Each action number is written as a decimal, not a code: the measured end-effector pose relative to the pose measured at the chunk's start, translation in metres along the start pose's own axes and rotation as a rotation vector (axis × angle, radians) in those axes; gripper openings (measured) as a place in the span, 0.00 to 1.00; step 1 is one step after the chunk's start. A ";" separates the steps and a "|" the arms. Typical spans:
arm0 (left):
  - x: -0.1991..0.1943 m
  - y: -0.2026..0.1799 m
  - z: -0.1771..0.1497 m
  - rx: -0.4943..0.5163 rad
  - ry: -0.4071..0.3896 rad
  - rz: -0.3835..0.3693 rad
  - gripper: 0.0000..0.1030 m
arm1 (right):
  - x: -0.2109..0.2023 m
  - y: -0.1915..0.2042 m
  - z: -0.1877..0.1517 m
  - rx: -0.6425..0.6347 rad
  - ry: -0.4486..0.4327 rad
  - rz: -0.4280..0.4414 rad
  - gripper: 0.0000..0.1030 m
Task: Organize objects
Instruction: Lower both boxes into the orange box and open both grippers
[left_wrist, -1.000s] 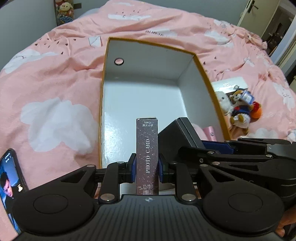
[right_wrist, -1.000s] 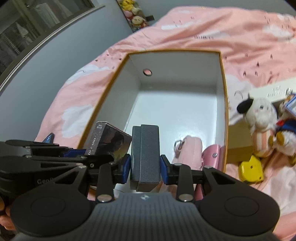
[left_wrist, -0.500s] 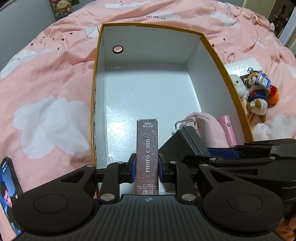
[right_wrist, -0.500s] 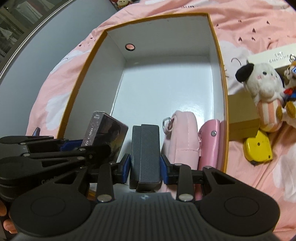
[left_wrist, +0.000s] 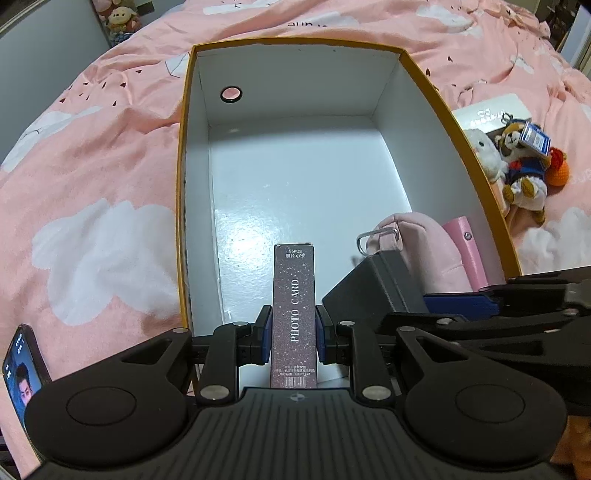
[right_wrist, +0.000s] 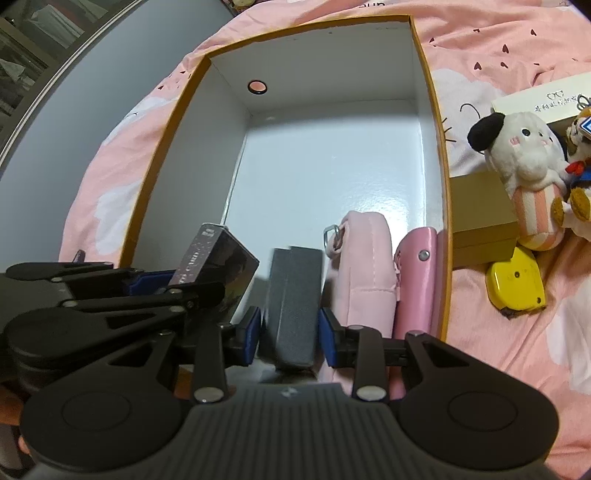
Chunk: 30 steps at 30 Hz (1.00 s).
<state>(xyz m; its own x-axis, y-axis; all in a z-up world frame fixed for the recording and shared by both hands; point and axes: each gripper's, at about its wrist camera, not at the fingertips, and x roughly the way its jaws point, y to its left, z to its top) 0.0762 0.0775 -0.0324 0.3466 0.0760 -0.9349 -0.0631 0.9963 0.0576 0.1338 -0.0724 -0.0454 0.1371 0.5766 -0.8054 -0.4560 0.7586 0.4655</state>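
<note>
Left wrist view: our left tool (left_wrist: 293, 334) pinches the photo card box (left_wrist: 293, 314) between its blue pads, the box standing on edge over the near end of the open storage box (left_wrist: 184, 192), close to its near-left corner. The storage box, white inside with an orange rim, lies on the bed (left_wrist: 92, 177), whose pink cover carries white clouds. Just to the right, our right tool (left_wrist: 458, 301) reaches in beside it with the grey case (left_wrist: 373, 288).

In the right wrist view, the right tool (right_wrist: 290, 330) has its pads spread slightly wider than the grey case (right_wrist: 291, 306); small gaps show on both sides, so it brackets the case and we cannot tell whether any pad touches it. The case stands on edge at the near end of the storage box (right_wrist: 437, 147), just beside a pink pouch (right_wrist: 364, 266). A pink wallet (right_wrist: 419, 280) stands between the pouch and the right wall. The left tool (right_wrist: 155, 282) and its photo card box (right_wrist: 214, 258) crowd the case's other side.

Outside the right wall lie a tan box (right_wrist: 480, 221), a yellow tape measure (right_wrist: 517, 282), a white plush (right_wrist: 524, 162) and a white carton (right_wrist: 546, 98). A phone (left_wrist: 22, 365) rests near the bed's near-left edge.

The dark box reads "PHOTO CARD" and "55PCS".
</note>
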 end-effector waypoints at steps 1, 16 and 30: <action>0.000 -0.001 0.000 0.007 0.004 0.000 0.24 | -0.003 -0.001 -0.001 0.003 -0.001 0.007 0.36; 0.031 -0.021 -0.003 0.024 0.103 -0.028 0.24 | -0.058 -0.018 -0.008 -0.027 -0.193 -0.024 0.49; 0.038 -0.003 -0.005 -0.140 0.091 -0.196 0.25 | -0.061 -0.034 -0.007 0.012 -0.216 -0.003 0.49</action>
<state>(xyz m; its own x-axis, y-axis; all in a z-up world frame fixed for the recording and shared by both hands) 0.0855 0.0775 -0.0701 0.2800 -0.1278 -0.9515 -0.1347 0.9761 -0.1707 0.1349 -0.1359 -0.0145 0.3245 0.6247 -0.7102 -0.4453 0.7634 0.4680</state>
